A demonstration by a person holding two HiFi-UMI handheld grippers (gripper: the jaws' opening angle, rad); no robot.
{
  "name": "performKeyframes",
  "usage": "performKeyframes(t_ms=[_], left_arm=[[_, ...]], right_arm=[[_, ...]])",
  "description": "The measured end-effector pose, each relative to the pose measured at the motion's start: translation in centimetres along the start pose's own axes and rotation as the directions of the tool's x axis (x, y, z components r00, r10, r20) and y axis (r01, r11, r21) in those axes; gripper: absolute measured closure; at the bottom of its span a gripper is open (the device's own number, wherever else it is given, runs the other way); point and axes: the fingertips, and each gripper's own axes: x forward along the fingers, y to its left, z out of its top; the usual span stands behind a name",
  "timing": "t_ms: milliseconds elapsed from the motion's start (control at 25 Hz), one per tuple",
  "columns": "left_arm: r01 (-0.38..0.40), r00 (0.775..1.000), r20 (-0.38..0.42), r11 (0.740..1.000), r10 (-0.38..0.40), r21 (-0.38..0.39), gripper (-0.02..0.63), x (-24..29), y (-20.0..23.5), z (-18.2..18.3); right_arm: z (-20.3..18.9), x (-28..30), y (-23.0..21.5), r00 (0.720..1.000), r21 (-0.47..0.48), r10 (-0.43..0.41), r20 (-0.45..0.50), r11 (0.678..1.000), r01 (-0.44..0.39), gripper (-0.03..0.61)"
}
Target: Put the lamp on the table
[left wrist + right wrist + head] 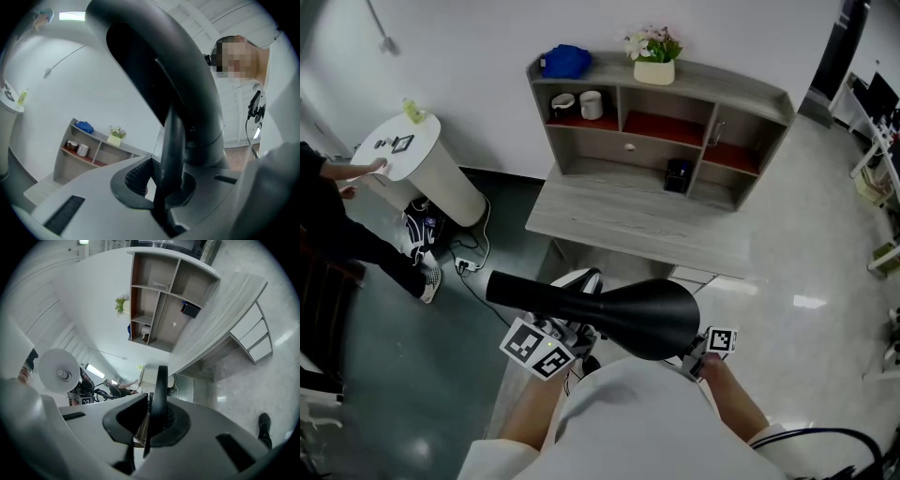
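I hold a black lamp point(642, 317) level over the floor, just in front of the grey wooden desk point(628, 220). Its wide cone shade lies to the right and its stem point(525, 291) runs out to the left. My left gripper point(572, 339) is under the lamp, shut on the black stem point(171, 154), which arches overhead in the left gripper view. My right gripper point(703, 354) is at the shade's right end, shut on a thin black edge of the lamp point(157, 399). The shade's white inside with its bulb point(58, 372) shows in the right gripper view.
On the desk stands a shelf unit point(661, 112) with a flower pot point(653, 70), a blue bundle point(565, 61), cups point(591, 104) and a black box point(678, 174). A white round stand point(422, 164), a person point(337, 225) and floor cables point(464, 262) are to the left.
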Motion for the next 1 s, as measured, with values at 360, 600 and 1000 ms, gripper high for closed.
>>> performKeyframes(t_ms=[360,600,1000], left_arm=[[-0.024,0.999,0.021,1.0,0.024,0.009,0.606,2.1,-1.9,-1.4],[-0.051,0.998,0.021,0.999,0.051,0.01,0.606,3.4,-2.6,-2.5],[-0.021,1.0,-0.01,1.0,0.021,0.003,0.606,6.0,-0.8,-3.1]], right_arm=[[2.6,-4.2,-3.5,0.985,-0.052,-0.165,-0.058,0.985,0.162,0.557],[3.6,-3.6,-1.1,0.997,-0.011,0.062,-0.054,0.998,-0.063,0.557],[4.9,-2.9,-2.4,0.999,0.031,0.04,-0.015,0.999,-0.04,0.557]])
